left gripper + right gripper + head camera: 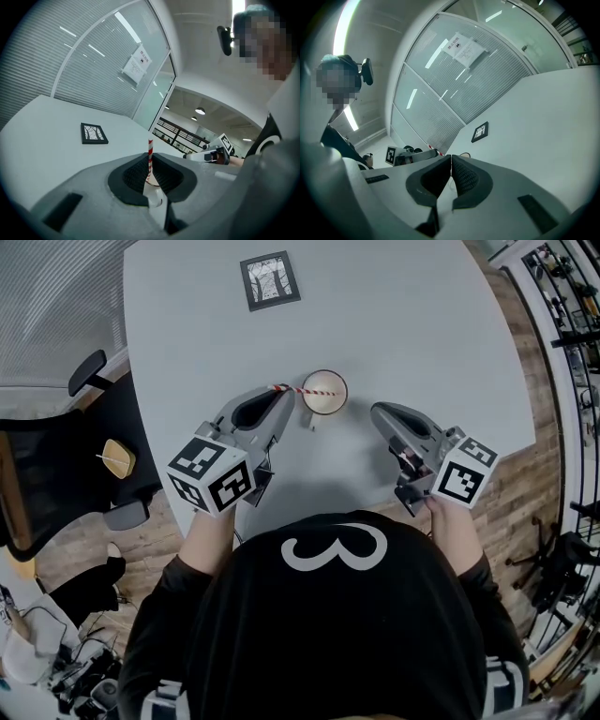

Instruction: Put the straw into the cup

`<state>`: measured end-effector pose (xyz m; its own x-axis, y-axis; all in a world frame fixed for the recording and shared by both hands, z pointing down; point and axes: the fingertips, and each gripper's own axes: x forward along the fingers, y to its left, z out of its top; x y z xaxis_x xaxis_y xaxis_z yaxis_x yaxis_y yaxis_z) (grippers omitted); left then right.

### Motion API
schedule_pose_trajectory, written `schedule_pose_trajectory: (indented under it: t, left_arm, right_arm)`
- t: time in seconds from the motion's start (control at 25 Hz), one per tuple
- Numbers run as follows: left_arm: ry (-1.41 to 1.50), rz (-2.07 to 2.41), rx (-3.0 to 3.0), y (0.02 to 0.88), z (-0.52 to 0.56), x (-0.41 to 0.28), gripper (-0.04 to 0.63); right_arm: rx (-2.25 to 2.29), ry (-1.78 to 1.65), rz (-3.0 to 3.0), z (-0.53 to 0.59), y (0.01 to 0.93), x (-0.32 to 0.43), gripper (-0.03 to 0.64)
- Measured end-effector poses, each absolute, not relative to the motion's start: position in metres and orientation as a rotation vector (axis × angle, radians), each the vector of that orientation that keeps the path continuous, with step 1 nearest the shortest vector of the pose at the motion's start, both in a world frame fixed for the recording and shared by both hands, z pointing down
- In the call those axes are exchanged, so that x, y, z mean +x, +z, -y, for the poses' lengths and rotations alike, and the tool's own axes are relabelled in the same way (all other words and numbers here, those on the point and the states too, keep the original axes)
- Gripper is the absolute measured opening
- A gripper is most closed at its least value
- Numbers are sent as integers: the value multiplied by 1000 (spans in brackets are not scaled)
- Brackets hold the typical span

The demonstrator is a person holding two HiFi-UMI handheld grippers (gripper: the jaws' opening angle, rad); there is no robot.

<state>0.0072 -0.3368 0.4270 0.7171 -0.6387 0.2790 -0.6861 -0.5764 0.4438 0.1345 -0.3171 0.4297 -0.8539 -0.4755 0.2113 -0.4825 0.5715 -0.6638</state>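
Note:
A red-and-white striped straw (309,390) is pinched in my left gripper (284,396), whose jaws are shut on its near end. The straw's free end reaches across the rim of a small cup (326,401) holding pale liquid, which stands just right of that gripper. In the left gripper view the straw (150,154) rises between the dark pads. My right gripper (377,412) hovers to the right of the cup, apart from it. Its jaws are shut with nothing between them, and its pads (459,176) meet in the right gripper view.
A black-framed picture (270,280) lies flat at the far side of the grey table (422,324). A black office chair (56,465) stands on the left beside the table edge. Shelving (572,324) runs along the right.

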Motion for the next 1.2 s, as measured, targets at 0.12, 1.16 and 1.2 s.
schedule_pose_trajectory:
  t: [0.12, 1.16, 1.2]
  left_arm:
    - [123, 1015, 2378, 429, 337, 6, 34]
    - [104, 1080, 2273, 447, 333, -5, 37]
    - [107, 1082, 2271, 447, 332, -4, 41]
  right_arm:
    - [843, 1182, 2775, 316, 429, 134, 15]
    - [794, 1201, 2777, 314, 433, 133, 15]
    - [791, 1202, 2779, 314, 432, 133, 15]
